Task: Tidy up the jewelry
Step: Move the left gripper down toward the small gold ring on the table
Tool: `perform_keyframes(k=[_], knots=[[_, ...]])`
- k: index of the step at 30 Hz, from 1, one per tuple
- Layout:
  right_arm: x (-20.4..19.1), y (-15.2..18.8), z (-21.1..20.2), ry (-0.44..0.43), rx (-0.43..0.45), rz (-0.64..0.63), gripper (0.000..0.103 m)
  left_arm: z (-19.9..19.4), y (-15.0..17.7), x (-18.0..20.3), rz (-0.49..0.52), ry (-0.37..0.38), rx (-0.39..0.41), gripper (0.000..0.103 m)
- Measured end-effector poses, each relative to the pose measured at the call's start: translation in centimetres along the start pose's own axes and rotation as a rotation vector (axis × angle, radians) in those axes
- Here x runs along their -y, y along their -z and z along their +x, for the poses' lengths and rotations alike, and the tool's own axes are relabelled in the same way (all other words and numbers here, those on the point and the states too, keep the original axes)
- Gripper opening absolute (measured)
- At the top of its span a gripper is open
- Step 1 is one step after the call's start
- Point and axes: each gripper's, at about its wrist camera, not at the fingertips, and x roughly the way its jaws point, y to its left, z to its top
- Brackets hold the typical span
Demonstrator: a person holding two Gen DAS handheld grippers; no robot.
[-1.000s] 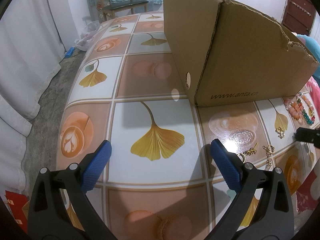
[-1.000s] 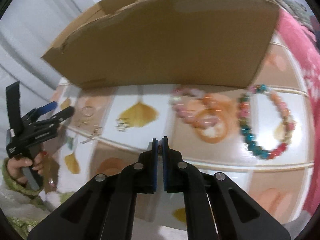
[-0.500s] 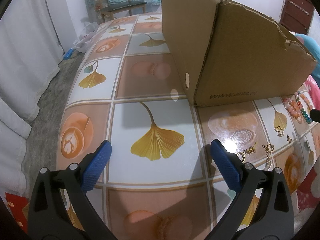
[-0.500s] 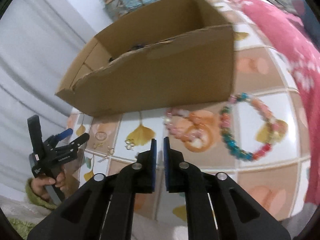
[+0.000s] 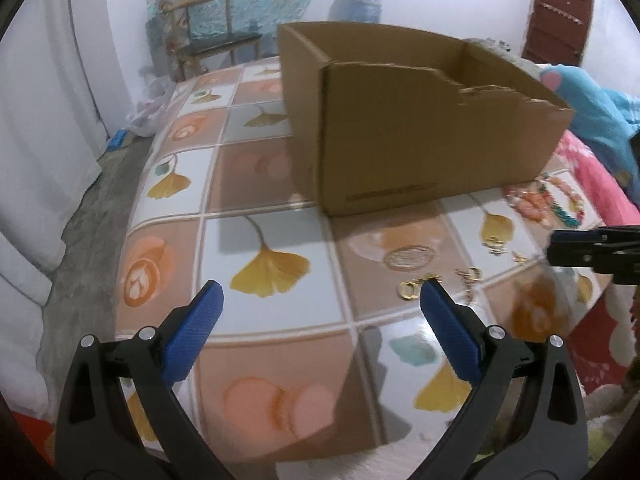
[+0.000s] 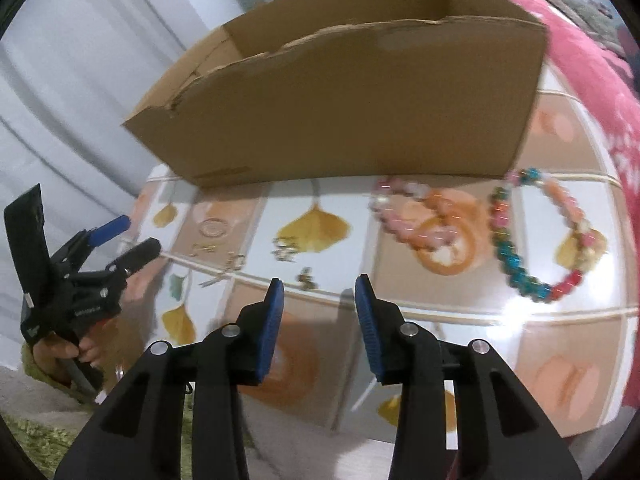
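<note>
right gripper (image 6: 319, 292): blue-padded fingers (image 6: 270, 328) part-spread and opening, nothing between them, hovering over the near edge of the tabletop (image 6: 460, 344). left gripper (image 5: 319, 300): fingers (image 5: 192, 332) spread wide, empty, above the tabletop's leaf-and-coffee patterned cloth; in the right wrist view it appears at far left, gripped by a hand (image 6: 64, 350) in a green sleeve.

just beyond the right gripper's fingers, small gold pieces lie loose on the cloth: a tiny charm (image 6: 306, 278) nearest, an earring cluster (image 6: 285, 249) on the printed yellow leaf, a gold ring (image 5: 407, 290) and a chain with clasp (image 5: 468, 280) close to the left gripper's right finger. detail of these pieces is too blurred to tell.

further on, to the right, a pink bead bracelet (image 6: 404, 216) and a multicolour bead bracelet (image 6: 532, 236) lie flat, side by side, near the box.

behind all the jewelry stands an open cardboard box (image 6: 352, 92), front wall torn along its upper edge; its contents cannot be seen. a pink blanket (image 6: 592, 92) lies at the right; a wooden chair (image 5: 212, 36) stands beyond the tabletop.
</note>
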Motion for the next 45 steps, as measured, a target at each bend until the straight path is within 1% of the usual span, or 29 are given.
perform_keyframes(k=[4, 5, 6, 8, 9, 11, 12, 14, 20, 22, 23, 30, 35, 37, 38, 39, 42, 45], knots=[[-1.3, -0.2, 0.7, -0.043, -0.004, -0.012, 0.037, -0.3, 0.2, 0.8, -0.003, 0.041, 0.005, 0.095], [-1.6, -0.3, 0.9, -0.052, -0.009, -0.013, 0.037, -0.4, 0.2, 1.1, 0.005, 0.057, 0.009, 0.092], [-1.8, -0.3, 1.1, -0.059, -0.012, -0.013, 0.037, -0.4, 0.0, 1.4, 0.018, 0.073, 0.011, 0.086], [-1.9, -0.3, 0.8, -0.067, -0.014, -0.012, 0.037, -0.3, -0.1, 1.9, 0.041, 0.086, 0.009, 0.080], [-2.0, -0.2, 1.0, -0.070, -0.017, -0.011, 0.037, -0.2, -0.1, 2.1, 0.055, 0.101, 0.006, 0.075], [-2.1, -0.2, 1.1, -0.069, -0.025, -0.012, 0.037, 0.0, 0.0, 2.7, 0.083, 0.128, -0.006, 0.070], [-2.1, -0.2, 1.2, -0.065, -0.029, -0.014, 0.037, 0.1, 0.0, 2.8, 0.092, 0.134, -0.010, 0.065], [-2.3, -0.2, 1.4, -0.060, -0.032, -0.015, 0.037, 0.5, 0.0, 3.0, 0.111, 0.155, -0.024, 0.059], [-2.3, -0.3, 1.7, -0.058, -0.040, -0.011, 0.037, 1.8, -0.1, 3.6, 0.158, 0.183, -0.068, 0.037], [-2.2, -0.3, 1.8, -0.059, -0.043, -0.006, 0.037, 2.3, -0.2, 3.8, 0.169, 0.187, -0.085, 0.034], [-2.2, -0.4, 1.9, -0.059, -0.046, -0.002, 0.037, 2.4, -0.2, 3.8, 0.174, 0.190, -0.091, 0.030], [-2.4, -0.8, 1.4, -0.082, -0.036, -0.033, 0.037, 2.6, -0.3, 3.8, 0.194, 0.193, -0.109, 0.022], [-3.6, -1.0, 1.4, -0.096, -0.033, -0.102, 0.037, 2.8, -0.6, 3.5, 0.184, 0.194, -0.116, 0.016], [-4.0, -1.1, 1.5, -0.095, -0.039, -0.129, 0.037, 2.9, -0.7, 3.3, 0.173, 0.198, -0.117, 0.013], [-4.3, -1.1, 1.6, -0.093, -0.043, -0.148, 0.036, 2.9, -0.7, 3.1, 0.168, 0.197, -0.116, 0.010], [-4.5, -1.2, 1.7, -0.093, -0.045, -0.166, 0.035, 2.9, -0.7, 3.0, 0.166, 0.197, -0.115, 0.007], [-5.2, -1.5, 2.1, -0.084, -0.053, -0.228, 0.029, 3.0, -0.8, 2.7, 0.157, 0.209, -0.117, 0.005], [-5.4, -1.8, 2.5, -0.069, -0.060, -0.280, 0.026, 3.0, -0.8, 2.5, 0.157, 0.213, -0.118, 0.005]])
